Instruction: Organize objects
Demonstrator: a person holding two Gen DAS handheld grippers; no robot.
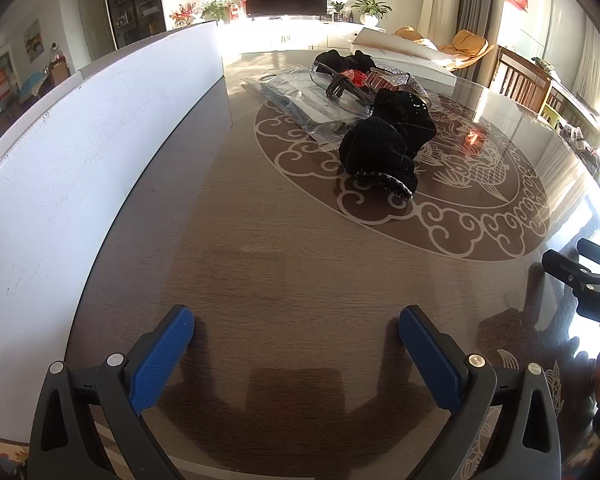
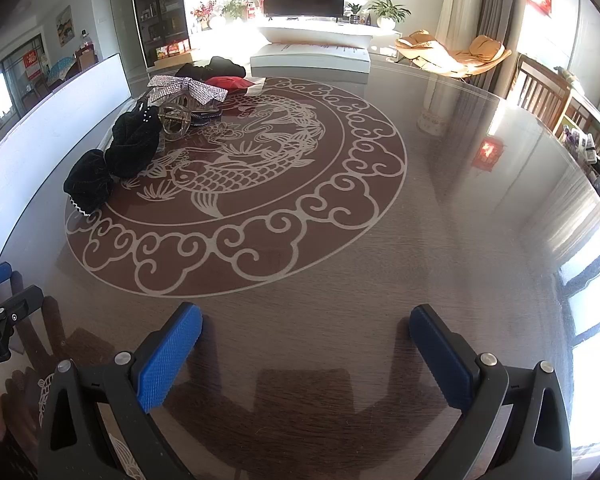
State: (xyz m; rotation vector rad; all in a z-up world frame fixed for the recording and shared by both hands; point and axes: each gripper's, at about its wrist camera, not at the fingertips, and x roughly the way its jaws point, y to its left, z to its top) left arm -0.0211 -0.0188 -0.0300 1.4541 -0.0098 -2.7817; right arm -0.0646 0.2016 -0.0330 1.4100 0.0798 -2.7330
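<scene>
My left gripper [image 1: 296,330] and my right gripper [image 2: 306,330] look the same: matt black plastic arms, silvery metal pins, and blue pads [image 2: 168,358] with a fine rough knurl. Beneath them the table [image 2: 440,240] is dark wood grain under a glossy, mirror-like coat, with a pale fish-and-cloud pattern in its middle. At ten o'clock from my left gripper stands a white box [image 1: 80,152], matt and faintly scuffed. Toward twelve o'clock lies the pile: soft black velvety cloth scrunchies [image 1: 376,148], a glittering rhinestone bow [image 2: 188,88], a clear glossy plastic claw clip [image 2: 175,120], and shiny transparent plastic bags [image 1: 300,96].
</scene>
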